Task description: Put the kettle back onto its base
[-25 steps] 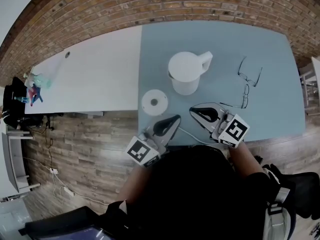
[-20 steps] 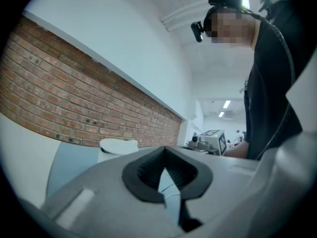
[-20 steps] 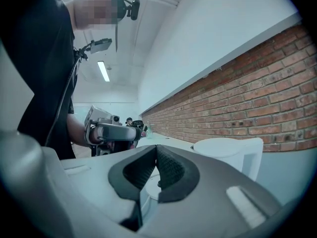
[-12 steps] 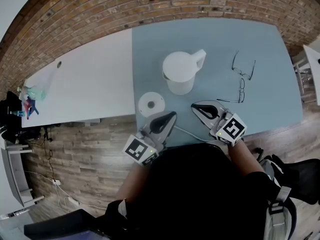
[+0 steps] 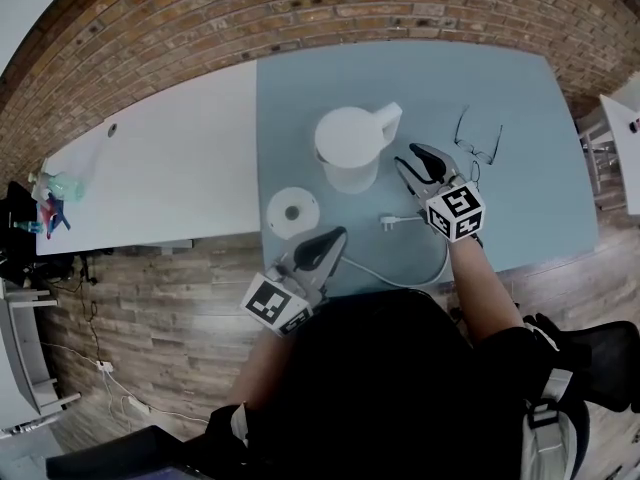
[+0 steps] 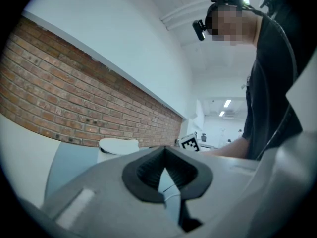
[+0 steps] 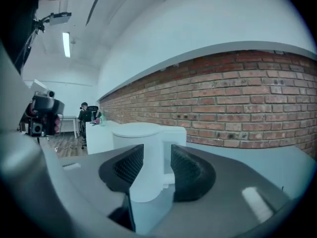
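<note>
The right gripper (image 5: 412,156) stands with jaws apart, framing the kettle (image 5: 347,148) handle and hiding its foot, while the left gripper (image 5: 335,236) is closed on nothing near the base (image 5: 292,211).

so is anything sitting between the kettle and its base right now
Nothing visible does. Only bare blue table lies between the kettle and the round base. The left gripper sits on the base's near side and the cord lies off to the right, both clear of that path.
</note>
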